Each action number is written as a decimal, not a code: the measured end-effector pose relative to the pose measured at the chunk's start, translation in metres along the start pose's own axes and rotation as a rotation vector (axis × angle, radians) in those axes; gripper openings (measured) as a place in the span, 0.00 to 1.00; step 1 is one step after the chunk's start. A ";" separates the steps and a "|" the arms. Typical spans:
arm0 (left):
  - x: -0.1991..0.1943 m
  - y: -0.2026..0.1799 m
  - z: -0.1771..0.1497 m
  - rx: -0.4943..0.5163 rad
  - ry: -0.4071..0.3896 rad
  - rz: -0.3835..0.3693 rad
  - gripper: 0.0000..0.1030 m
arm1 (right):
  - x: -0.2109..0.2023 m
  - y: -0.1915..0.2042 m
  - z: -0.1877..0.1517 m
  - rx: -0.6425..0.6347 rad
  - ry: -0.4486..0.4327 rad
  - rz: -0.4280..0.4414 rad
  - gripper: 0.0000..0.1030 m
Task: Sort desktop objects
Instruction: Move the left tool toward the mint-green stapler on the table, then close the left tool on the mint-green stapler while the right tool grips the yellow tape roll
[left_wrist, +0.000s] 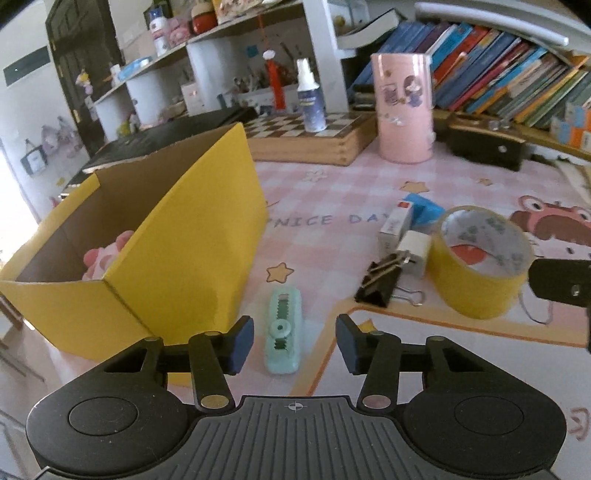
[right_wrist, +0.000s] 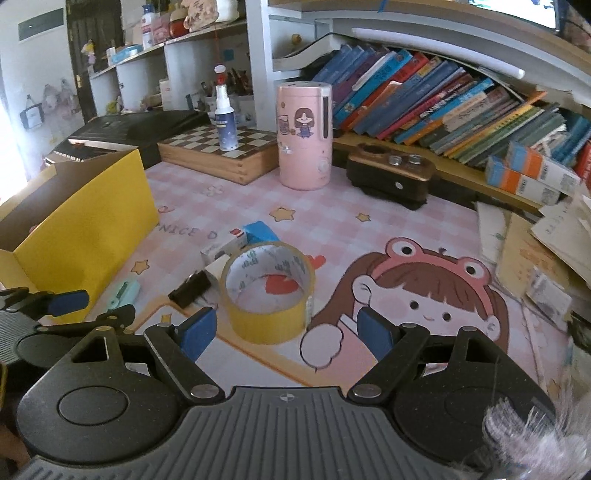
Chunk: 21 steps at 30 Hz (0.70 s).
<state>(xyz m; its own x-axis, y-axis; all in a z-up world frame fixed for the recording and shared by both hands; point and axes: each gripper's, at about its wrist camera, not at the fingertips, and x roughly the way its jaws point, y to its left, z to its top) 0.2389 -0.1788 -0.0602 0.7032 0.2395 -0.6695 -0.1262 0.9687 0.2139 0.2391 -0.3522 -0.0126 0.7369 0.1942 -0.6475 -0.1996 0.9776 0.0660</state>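
Straddling mint correction tape (left_wrist: 283, 331), L gripper (left_wrist: 294, 343) open; R gripper (right_wrist: 284, 334) open near yellow tape roll (right_wrist: 268, 295).

Yellow box (left_wrist: 177, 236) matt cardboard; tape roll (right_wrist: 269, 291) glossy; correction tape (left_wrist: 283, 332) smooth plastic; chessboard (left_wrist: 314, 140) wood.

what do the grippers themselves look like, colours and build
Both match: the left gripper and right gripper have black linkage arms with silver pivot pins, blue rubber pads on the fingers, a ribbed grey base and a small crosshair mark. No cables visible.
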 end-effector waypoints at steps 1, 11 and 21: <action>0.004 -0.001 0.001 -0.004 0.011 0.008 0.45 | 0.004 -0.001 0.002 -0.003 0.001 0.011 0.80; 0.024 0.001 0.002 -0.052 0.088 0.023 0.40 | 0.036 -0.009 0.015 -0.014 0.021 0.099 0.81; 0.020 0.000 0.003 -0.063 0.097 -0.050 0.23 | 0.066 -0.011 0.021 -0.047 0.053 0.137 0.82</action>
<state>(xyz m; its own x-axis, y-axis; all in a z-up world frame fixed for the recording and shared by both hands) 0.2549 -0.1746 -0.0712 0.6395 0.1926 -0.7443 -0.1381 0.9811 0.1353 0.3032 -0.3481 -0.0400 0.6654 0.3202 -0.6743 -0.3271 0.9371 0.1222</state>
